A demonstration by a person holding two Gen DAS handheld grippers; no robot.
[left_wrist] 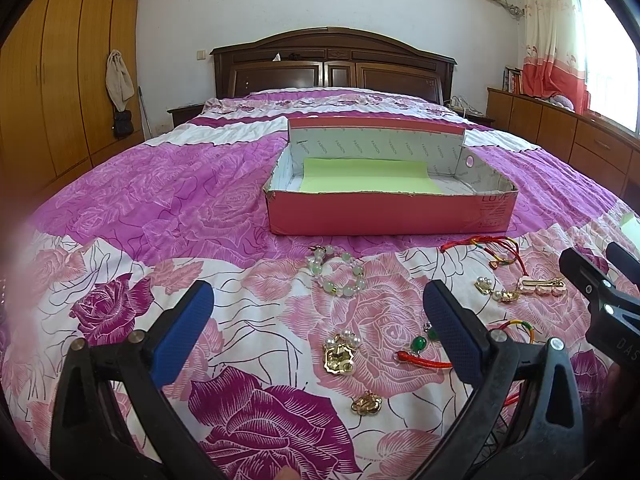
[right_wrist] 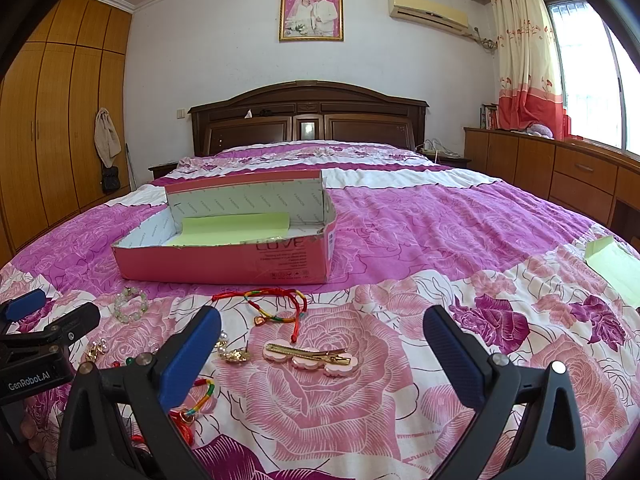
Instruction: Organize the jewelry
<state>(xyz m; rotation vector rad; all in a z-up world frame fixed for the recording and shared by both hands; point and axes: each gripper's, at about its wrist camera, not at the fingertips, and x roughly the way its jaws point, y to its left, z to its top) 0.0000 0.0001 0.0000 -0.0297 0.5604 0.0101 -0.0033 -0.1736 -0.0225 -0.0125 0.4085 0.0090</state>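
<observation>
Jewelry lies scattered on the floral bedspread in front of an open pink box (left_wrist: 384, 216) (right_wrist: 224, 266) lined with green paper. My left gripper (left_wrist: 320, 312) stands open above a gold pearl brooch (left_wrist: 340, 354), with a green-bead bracelet (left_wrist: 340, 276) just beyond and a green pendant on red cord (left_wrist: 420, 350) near its right finger. My right gripper (right_wrist: 322, 334) is open over a pink hair clip (right_wrist: 310, 354). A multicoloured cord bracelet (right_wrist: 276, 304) (left_wrist: 492, 250) lies nearer the box. Pearl earrings (left_wrist: 494, 290) (right_wrist: 234, 350) rest beside the clip.
A small gold charm (left_wrist: 366, 404) lies close to the camera. A green paper sheet (right_wrist: 616, 266) sits on the bed at right. Beyond the box the bedspread runs to a wooden headboard (left_wrist: 332, 66). Wardrobes stand left, low cabinets right.
</observation>
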